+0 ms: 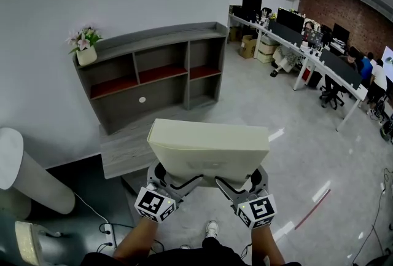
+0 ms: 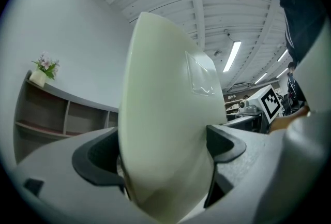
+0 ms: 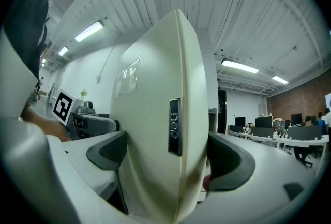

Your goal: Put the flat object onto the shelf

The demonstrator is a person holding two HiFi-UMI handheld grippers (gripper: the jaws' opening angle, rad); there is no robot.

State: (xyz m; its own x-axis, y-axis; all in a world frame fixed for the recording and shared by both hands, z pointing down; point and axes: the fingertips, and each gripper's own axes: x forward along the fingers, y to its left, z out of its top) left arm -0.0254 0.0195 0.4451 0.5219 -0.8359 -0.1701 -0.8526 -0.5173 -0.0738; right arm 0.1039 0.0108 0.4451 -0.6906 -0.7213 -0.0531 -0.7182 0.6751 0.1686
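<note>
Nearest the person, the left tongs (image 1: pixel 164 186) and right tongs (image 1: pixel 241 187) each clamp the near edge of the flat object (image 1: pixel 209 143), jaws pressed on both faces. The cream slab hangs in the air over the floor, touching no support. Its long axis runs side to side from one pair of tongs to the other, its far edge pointing forward. Beyond it, well apart and somewhat to the left, stands the shelf (image 1: pixel 153 73) against the wall, so the left tongs are nearer. A flower pot (image 1: pixel 86 54) occupies the left end of its top.
</note>
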